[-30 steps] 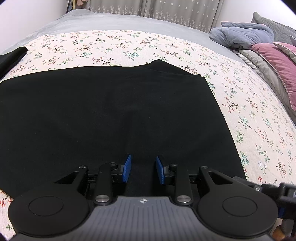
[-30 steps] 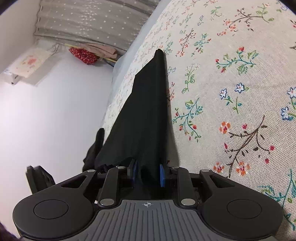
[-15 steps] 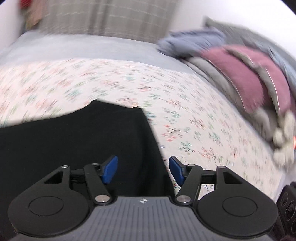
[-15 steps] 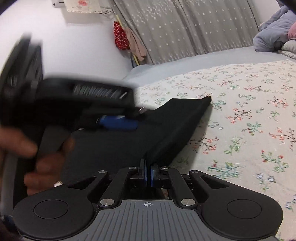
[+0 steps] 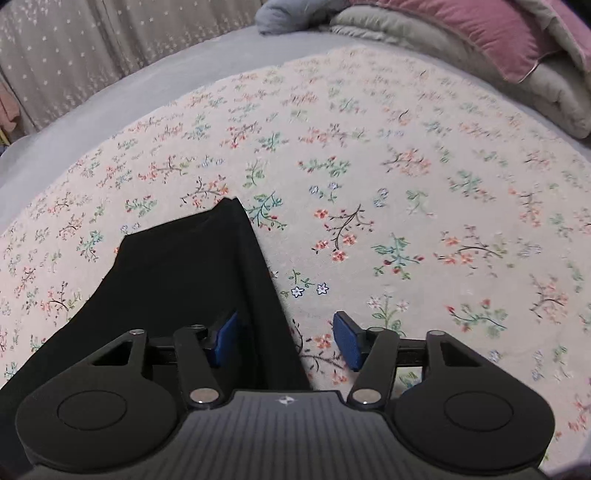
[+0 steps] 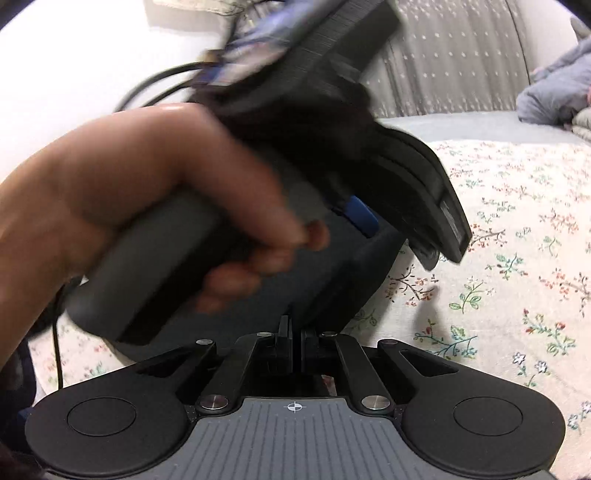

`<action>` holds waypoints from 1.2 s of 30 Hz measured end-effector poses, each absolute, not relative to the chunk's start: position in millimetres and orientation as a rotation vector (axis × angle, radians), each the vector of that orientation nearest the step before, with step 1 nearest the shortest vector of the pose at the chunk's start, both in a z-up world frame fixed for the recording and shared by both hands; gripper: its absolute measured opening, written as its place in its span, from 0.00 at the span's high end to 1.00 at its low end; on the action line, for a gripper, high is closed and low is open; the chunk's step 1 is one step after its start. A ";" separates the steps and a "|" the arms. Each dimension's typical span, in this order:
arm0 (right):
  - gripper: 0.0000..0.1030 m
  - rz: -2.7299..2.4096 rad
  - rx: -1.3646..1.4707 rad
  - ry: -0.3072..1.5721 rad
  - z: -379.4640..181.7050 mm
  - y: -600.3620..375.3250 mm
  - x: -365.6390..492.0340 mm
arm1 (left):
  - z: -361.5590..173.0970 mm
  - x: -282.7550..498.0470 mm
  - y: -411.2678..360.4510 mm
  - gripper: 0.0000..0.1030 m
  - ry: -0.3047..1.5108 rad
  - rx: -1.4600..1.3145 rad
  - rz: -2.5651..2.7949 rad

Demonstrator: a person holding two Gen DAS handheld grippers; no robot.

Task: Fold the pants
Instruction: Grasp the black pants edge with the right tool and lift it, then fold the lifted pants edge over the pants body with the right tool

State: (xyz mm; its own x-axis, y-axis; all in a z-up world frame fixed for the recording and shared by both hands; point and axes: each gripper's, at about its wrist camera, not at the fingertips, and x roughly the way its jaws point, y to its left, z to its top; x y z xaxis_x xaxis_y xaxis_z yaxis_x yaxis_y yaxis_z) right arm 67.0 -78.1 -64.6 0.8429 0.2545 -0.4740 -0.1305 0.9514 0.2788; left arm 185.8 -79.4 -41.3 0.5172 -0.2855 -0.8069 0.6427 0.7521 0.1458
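Observation:
The black pants [image 5: 184, 280] lie on the floral bedspread [image 5: 406, 184]; in the left wrist view only their right end shows. My left gripper [image 5: 284, 323] hovers over that end with its jaws closing. The cloth's right edge runs between the blue pads [image 5: 347, 339], which are not pressing it. My right gripper [image 6: 295, 326] is shut on a fold of the pants [image 6: 354, 280], and the cloth rises from its jaws. A person's hand [image 6: 129, 192] holding the left gripper crosses the right wrist view, blurred, with one blue pad [image 6: 360, 216] showing.
A pink pillow [image 5: 480, 29], a beige quilt [image 5: 546, 85] and a grey-blue blanket [image 5: 291, 14] are heaped at the far right of the bed. Grey curtains [image 5: 74, 55] hang behind. The bedspread stretches bare to the right of the pants.
My left gripper swung right to the pants' end and its jaws widened. My right gripper rolled upright and closed on the cloth. The hand with the left gripper came across the right view.

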 end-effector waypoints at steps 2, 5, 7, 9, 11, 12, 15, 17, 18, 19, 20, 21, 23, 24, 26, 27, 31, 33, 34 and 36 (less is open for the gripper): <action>0.95 0.206 0.219 0.529 -63.4 -75.6 65.1 | -46.6 191.3 -81.3 0.66 0.868 0.459 -0.554; 0.95 0.206 0.236 0.540 -62.1 -77.4 65.8 | -45.7 198.5 -79.1 0.95 0.848 0.450 -0.493; 0.95 0.210 0.269 0.548 -61.4 -81.2 68.6 | -38.9 202.9 -71.6 1.00 0.844 0.401 -0.486; 0.95 0.213 0.289 0.549 -58.4 -84.8 70.9 | -34.7 208.0 -64.6 1.00 0.842 0.340 -0.479; 0.96 0.215 0.300 0.544 -55.9 -88.2 71.5 | -27.7 214.4 -53.7 1.00 0.832 0.240 -0.488; 0.96 0.218 0.312 0.542 -54.4 -90.3 71.1 | -23.4 216.8 -50.1 1.00 0.824 0.201 -0.492; 0.96 0.220 0.359 0.538 -48.9 -101.1 68.7 | -7.2 217.9 -41.0 1.00 0.789 0.112 -0.501; 0.96 0.223 0.406 0.532 -43.5 -119.0 62.2 | -1.4 217.6 -40.0 1.00 0.780 0.064 -0.500; 0.96 0.222 0.420 0.531 -41.6 -124.9 60.6 | 0.9 216.9 -40.5 1.00 0.781 0.039 -0.501; 0.96 0.223 0.431 0.530 -39.8 -131.3 59.4 | 2.9 215.3 -42.3 1.00 0.781 0.016 -0.502; 0.97 0.224 0.438 0.526 -39.6 -135.6 56.3 | 5.3 213.8 -46.5 1.00 0.782 -0.003 -0.503; 0.97 0.223 0.442 0.523 -38.2 -141.3 54.3 | 6.9 211.2 -52.2 1.00 0.781 -0.010 -0.500; 0.97 0.215 0.449 0.513 -37.9 -152.3 48.4 | 13.5 205.4 -70.5 1.00 0.774 -0.004 -0.488; 0.97 0.207 0.456 0.505 -37.8 -158.6 45.8 | 17.4 202.1 -81.1 1.00 0.765 0.008 -0.481; 0.97 0.182 0.483 0.497 -38.3 -172.6 41.2 | 22.8 198.1 -106.0 1.00 0.758 0.026 -0.481; 0.97 0.172 0.501 0.493 -38.5 -180.8 38.0 | 24.7 193.9 -117.4 1.00 0.761 0.031 -0.487; 0.97 0.131 0.515 0.462 -36.8 -208.6 16.9 | 26.0 184.2 -156.7 1.00 0.791 0.009 -0.529; 0.97 0.108 0.523 0.459 -39.5 -221.4 7.2 | 22.6 179.3 -176.3 1.00 0.808 0.010 -0.546; 0.97 0.096 0.528 0.461 -41.5 -228.1 3.0 | 19.2 178.4 -185.8 1.00 0.821 0.021 -0.551; 0.97 0.080 0.519 0.470 -45.2 -236.5 -3.7 | 10.6 177.5 -202.8 1.00 0.852 0.054 -0.547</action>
